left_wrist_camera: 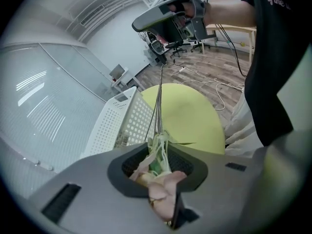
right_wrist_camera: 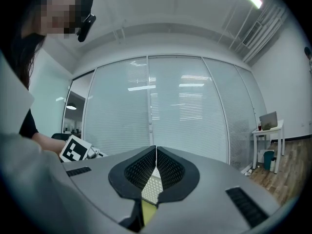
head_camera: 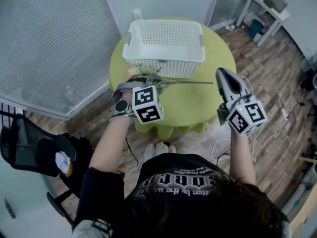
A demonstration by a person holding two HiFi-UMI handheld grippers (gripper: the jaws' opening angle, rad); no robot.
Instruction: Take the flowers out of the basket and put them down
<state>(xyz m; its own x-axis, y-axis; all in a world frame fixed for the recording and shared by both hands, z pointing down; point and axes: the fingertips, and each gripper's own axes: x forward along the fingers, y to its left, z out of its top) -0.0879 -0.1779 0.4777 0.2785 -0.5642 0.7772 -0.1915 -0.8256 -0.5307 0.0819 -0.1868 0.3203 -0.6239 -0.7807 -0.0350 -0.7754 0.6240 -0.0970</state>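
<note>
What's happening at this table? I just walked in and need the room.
A person works with a handheld gripper in each hand. The left gripper is shut on a bunch of flowers, their stems stretching over the green table in front of the white basket. The right gripper is shut and empty.

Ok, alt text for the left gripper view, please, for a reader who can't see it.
The left gripper is shut on a bunch of flowers, with pink blooms at the pads and thin stems pointing away over a round yellow-green table. A white perforated basket stands on the table at left, and the right gripper hangs above in the person's hand.
</note>
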